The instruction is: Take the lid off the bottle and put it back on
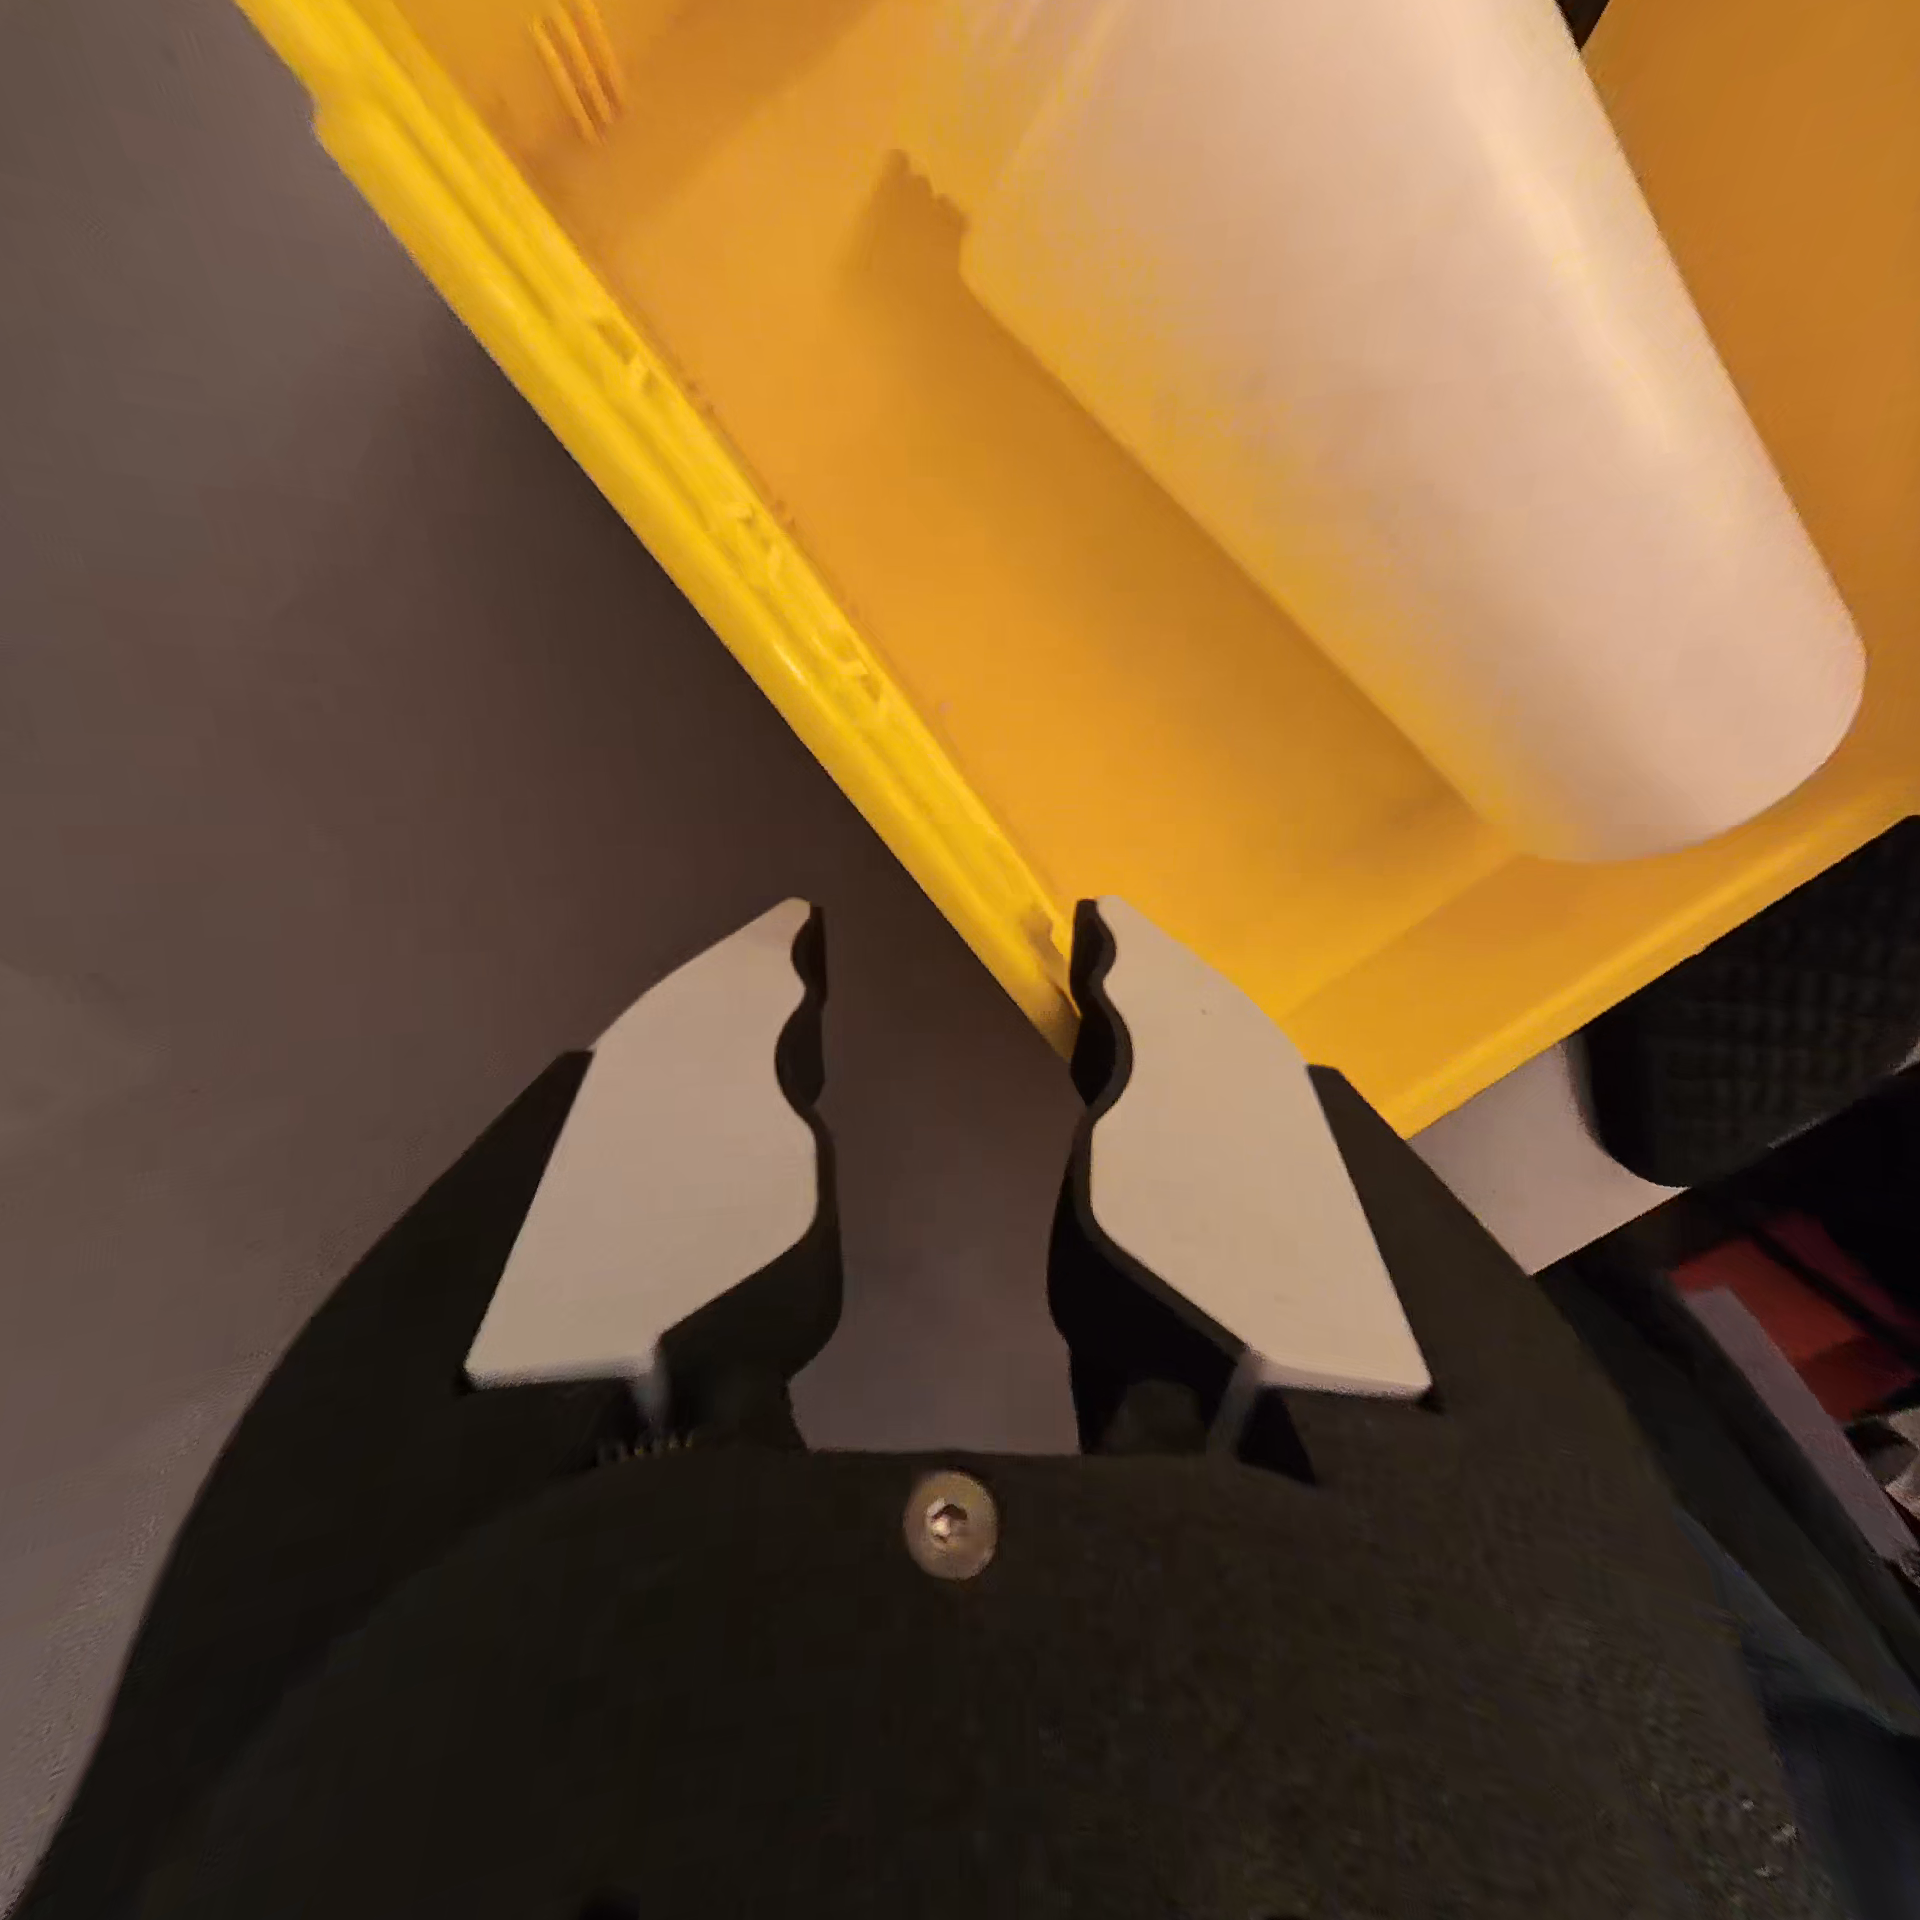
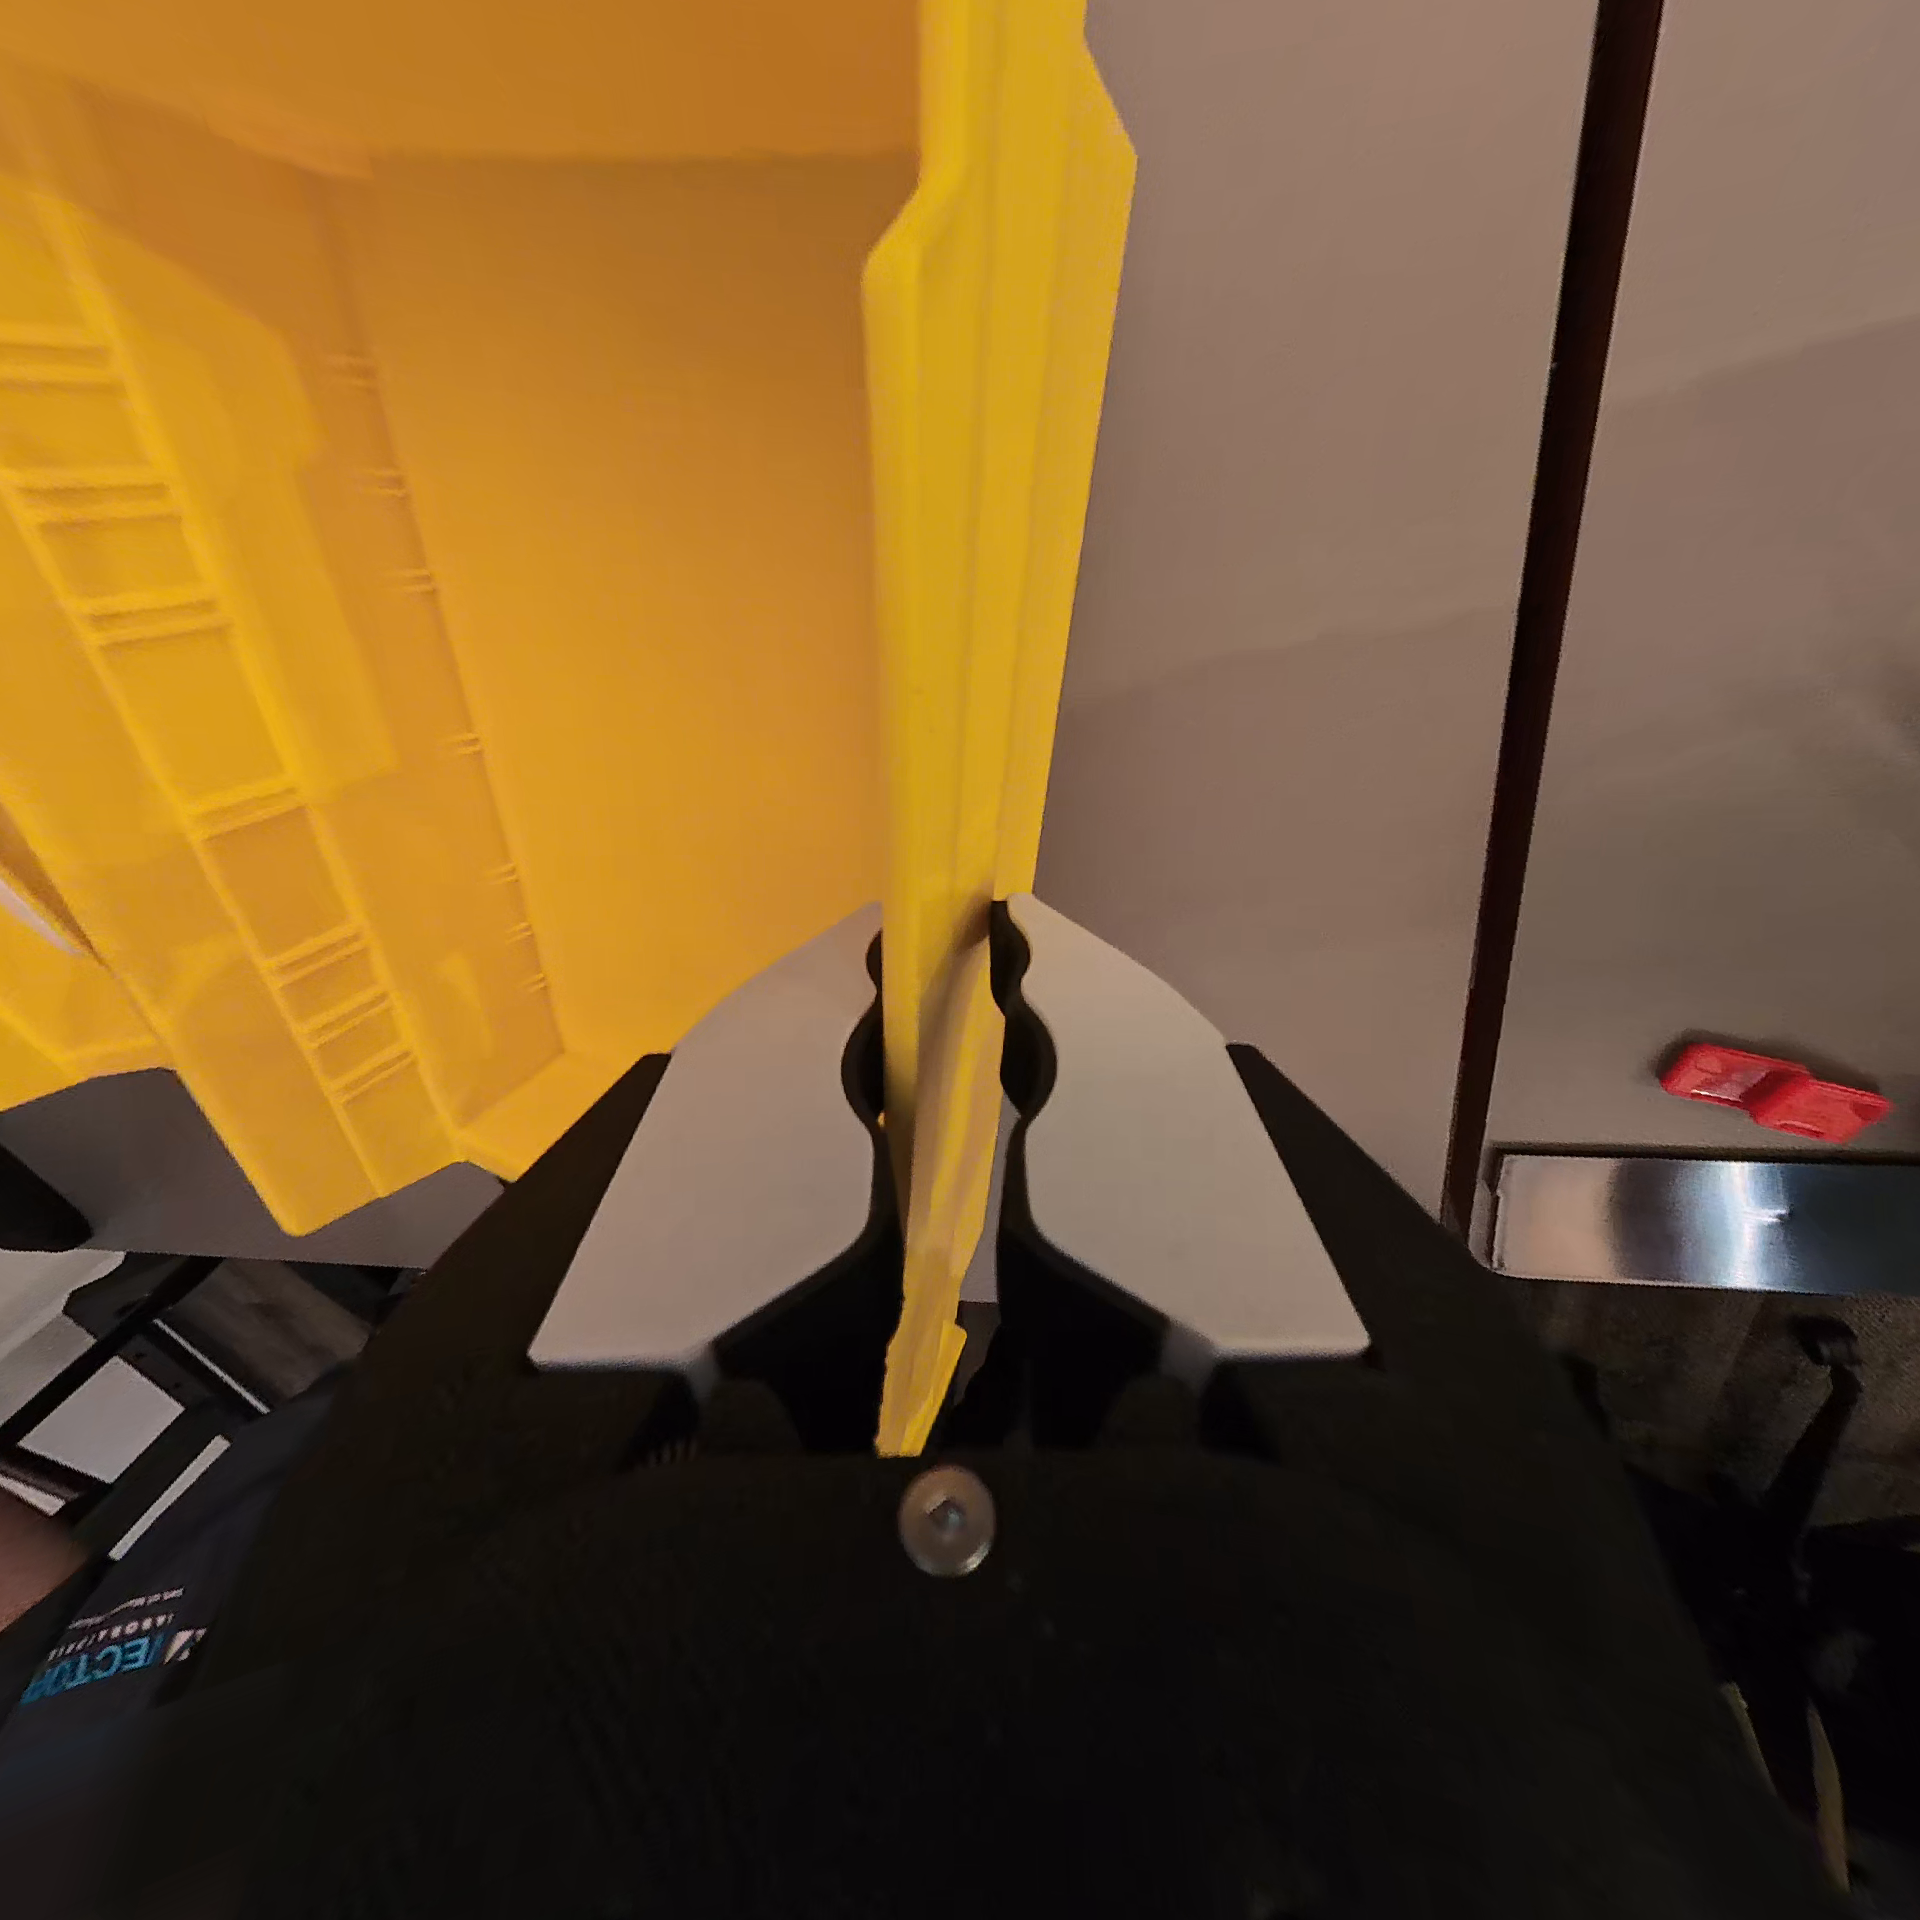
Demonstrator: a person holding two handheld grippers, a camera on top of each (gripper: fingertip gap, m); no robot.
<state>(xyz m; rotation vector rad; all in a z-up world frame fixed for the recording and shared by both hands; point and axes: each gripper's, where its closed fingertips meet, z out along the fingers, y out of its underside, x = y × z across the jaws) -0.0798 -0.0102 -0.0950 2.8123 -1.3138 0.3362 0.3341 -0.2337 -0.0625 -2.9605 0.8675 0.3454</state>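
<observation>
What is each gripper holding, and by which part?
The right gripper is shut on the yellow bin by its rim. The left gripper is open and holds nothing.

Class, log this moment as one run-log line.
right tool: shut on yellow bin wall | left tool: open, empty | white bottle: inside bin, untouched

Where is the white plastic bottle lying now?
In the left wrist view, the white plastic bottle lies on its side inside the yellow plastic bin, upper right, beyond the open left gripper.
</observation>
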